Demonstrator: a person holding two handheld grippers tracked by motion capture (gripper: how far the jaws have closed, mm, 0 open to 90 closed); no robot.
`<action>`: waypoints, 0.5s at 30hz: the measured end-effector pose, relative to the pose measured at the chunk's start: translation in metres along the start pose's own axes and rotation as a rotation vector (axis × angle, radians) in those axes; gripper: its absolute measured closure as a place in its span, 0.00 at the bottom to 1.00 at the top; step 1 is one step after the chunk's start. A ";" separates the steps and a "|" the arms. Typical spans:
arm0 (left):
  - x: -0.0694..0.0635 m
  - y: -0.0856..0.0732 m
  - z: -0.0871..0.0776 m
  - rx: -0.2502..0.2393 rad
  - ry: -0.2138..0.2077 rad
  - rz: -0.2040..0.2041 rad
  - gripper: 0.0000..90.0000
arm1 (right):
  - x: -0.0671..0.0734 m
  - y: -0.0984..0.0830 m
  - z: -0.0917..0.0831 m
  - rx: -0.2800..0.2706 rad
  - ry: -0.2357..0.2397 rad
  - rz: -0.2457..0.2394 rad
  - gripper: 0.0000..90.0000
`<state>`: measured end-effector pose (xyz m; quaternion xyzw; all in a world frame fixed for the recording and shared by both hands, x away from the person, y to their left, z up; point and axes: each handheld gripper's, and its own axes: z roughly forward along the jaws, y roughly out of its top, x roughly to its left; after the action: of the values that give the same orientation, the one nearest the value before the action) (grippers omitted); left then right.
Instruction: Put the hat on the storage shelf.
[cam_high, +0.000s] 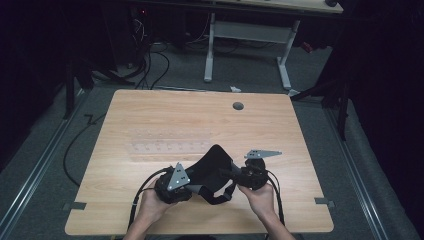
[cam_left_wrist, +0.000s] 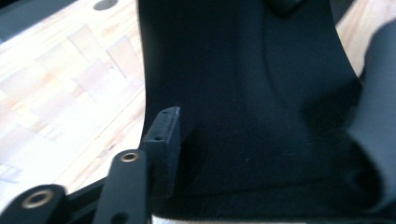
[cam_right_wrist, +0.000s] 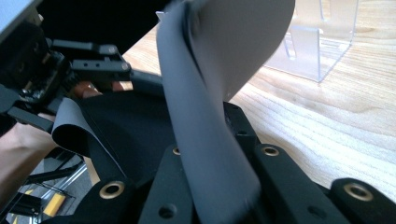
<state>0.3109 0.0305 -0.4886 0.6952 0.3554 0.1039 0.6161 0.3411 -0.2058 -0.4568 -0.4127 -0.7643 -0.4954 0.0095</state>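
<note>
Spanning the gap between both grippers, the black fabric brace lies just nearer than the clear acrylic rack. The right gripper clamps its grey strap; the left gripper is half-closed around the brace's opposite edge, contact unclear.

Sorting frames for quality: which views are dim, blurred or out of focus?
High view: dim, surroundings nearly black, table evenly lit. Left gripper view: black fabric soft and featureless, wood washed out. Right gripper view: grey strap close and blurred, clear plastic stand sharper.
</note>
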 end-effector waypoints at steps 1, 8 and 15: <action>0.000 0.000 -0.001 -0.006 -0.005 -0.005 0.65 | 0.000 0.000 0.000 -0.003 0.003 -0.002 0.93; -0.004 0.004 -0.004 0.010 -0.042 0.012 0.80 | -0.002 0.000 -0.003 -0.020 0.018 0.003 0.88; -0.007 0.007 -0.006 0.030 -0.106 -0.002 0.91 | -0.004 0.001 -0.007 -0.044 -0.005 -0.003 0.82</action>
<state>0.3048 0.0307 -0.4785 0.7084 0.3246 0.0610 0.6238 0.3416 -0.2138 -0.4544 -0.4129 -0.7537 -0.5113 -0.0022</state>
